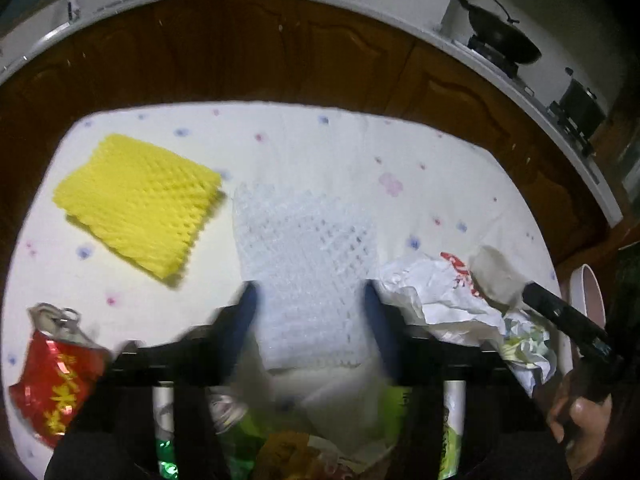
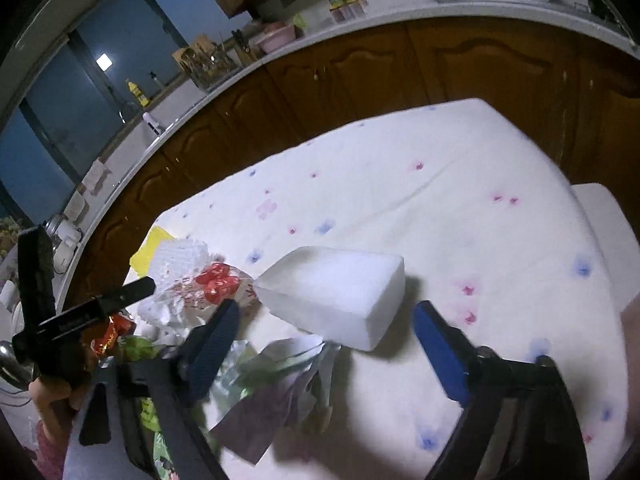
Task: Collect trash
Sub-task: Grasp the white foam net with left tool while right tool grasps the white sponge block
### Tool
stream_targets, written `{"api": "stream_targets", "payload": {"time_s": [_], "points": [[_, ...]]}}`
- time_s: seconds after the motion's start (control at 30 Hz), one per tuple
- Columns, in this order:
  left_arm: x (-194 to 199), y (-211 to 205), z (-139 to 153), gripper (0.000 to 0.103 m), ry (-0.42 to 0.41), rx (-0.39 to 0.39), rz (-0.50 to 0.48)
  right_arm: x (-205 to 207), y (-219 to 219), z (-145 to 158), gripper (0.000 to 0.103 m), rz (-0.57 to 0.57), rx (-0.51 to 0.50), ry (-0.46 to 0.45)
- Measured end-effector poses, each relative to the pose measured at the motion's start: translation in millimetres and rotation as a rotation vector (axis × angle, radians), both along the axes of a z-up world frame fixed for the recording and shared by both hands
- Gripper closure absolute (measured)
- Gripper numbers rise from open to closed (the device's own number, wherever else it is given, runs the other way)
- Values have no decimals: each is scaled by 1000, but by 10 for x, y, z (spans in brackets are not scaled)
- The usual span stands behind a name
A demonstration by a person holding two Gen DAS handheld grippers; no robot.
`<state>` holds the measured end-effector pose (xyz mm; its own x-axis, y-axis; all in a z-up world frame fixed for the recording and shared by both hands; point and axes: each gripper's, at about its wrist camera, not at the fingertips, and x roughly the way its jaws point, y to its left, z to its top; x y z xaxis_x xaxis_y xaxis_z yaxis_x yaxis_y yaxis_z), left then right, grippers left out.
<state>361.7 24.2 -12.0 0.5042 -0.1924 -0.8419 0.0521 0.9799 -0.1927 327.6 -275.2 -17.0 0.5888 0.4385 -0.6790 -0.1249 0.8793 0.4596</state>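
Note:
My left gripper [image 1: 308, 300] is open, its blue fingers on either side of a white foam net sleeve [image 1: 308, 248] that lies on the flowered tablecloth [image 1: 304, 148]. A yellow foam net [image 1: 140, 204] lies to the left, a crushed red can [image 1: 56, 376] at the near left, a crumpled white plastic bag [image 1: 440, 292] to the right. My right gripper [image 2: 326, 320] is open around a white foam block [image 2: 340, 288], just in front of it. Crumpled wrappers [image 2: 276, 384] lie under its left finger. The bag with red print [image 2: 212, 280] and white net [image 2: 180, 260] show at left.
Wooden cabinets [image 1: 280, 52] under a grey counter [image 1: 400, 20] stand behind the table. A wok [image 1: 504, 40] sits on a stove at back right. A pink bin rim [image 1: 592, 300] is at the table's right. More wrappers [image 1: 280, 448] lie below the left gripper.

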Motion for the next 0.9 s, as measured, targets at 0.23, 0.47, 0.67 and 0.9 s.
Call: {"api": "stream_targets", "payload": {"time_s": [0.23, 0.47, 0.67, 0.9], "points": [[-74, -37, -1, 94, -40, -7, -22, -92, -13, -1, 66, -13, -18, -35], [-248, -16, 342, 94, -135, -48, -20, -275, -171, 182, 66, -48, -8, -86], [-504, -78, 617, 94, -207, -122, -40, -529, -367, 371, 66, -89, 6, -134], [-862, -366, 827, 94, -290, -150, -89, -842, -524, 521, 66, -117, 13, -172]]}}
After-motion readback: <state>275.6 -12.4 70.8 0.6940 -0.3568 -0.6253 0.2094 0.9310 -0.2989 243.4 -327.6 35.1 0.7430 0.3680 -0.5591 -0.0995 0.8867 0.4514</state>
